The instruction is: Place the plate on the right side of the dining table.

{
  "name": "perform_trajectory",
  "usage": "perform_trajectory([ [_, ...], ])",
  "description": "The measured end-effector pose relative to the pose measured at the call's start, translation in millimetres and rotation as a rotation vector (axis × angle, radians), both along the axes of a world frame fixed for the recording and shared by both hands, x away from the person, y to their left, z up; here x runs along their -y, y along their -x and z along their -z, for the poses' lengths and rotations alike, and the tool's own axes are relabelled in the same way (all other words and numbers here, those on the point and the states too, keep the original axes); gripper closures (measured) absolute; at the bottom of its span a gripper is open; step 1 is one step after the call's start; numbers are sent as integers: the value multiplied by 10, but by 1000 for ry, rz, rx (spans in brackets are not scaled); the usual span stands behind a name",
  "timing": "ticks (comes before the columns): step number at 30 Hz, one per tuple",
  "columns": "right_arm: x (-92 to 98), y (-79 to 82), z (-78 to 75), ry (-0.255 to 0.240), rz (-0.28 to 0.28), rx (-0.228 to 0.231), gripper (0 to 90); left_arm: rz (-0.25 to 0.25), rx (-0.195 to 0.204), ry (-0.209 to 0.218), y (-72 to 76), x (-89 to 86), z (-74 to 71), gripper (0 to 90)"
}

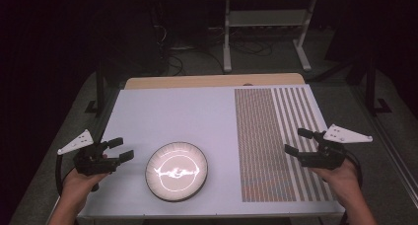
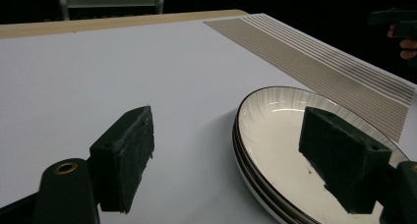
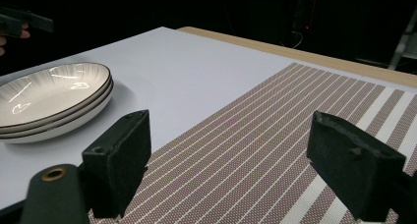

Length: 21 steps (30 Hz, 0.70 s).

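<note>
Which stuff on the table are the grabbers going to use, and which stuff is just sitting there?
Probably for the job:
- stack of plates, nearest both grippers
- left gripper, open, beside the plates
- right gripper, open, over the striped placemat

Just there:
- white table
- metal frame on the floor behind

bare white table (image 1: 167,111) around the stacked plates (image 1: 176,171), flat placemat (image 1: 276,136) rightward

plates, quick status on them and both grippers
Left gripper open, empty, just left of the stacked plates. Right gripper open, empty, over the striped placemat. Plates untouched on the white tabletop; nothing in the way.
</note>
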State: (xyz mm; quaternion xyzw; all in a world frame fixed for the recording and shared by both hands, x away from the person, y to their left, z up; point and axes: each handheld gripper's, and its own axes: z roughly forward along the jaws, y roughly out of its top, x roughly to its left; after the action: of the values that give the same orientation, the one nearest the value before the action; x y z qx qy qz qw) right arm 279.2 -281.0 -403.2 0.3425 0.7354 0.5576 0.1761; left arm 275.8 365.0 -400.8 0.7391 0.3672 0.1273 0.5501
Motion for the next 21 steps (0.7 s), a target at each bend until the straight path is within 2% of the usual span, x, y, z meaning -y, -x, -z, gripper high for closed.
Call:
perform_trajectory([
  [21, -3, -7, 5, -7, -5, -7, 171, 6, 7, 10, -2, -1, 4, 221],
])
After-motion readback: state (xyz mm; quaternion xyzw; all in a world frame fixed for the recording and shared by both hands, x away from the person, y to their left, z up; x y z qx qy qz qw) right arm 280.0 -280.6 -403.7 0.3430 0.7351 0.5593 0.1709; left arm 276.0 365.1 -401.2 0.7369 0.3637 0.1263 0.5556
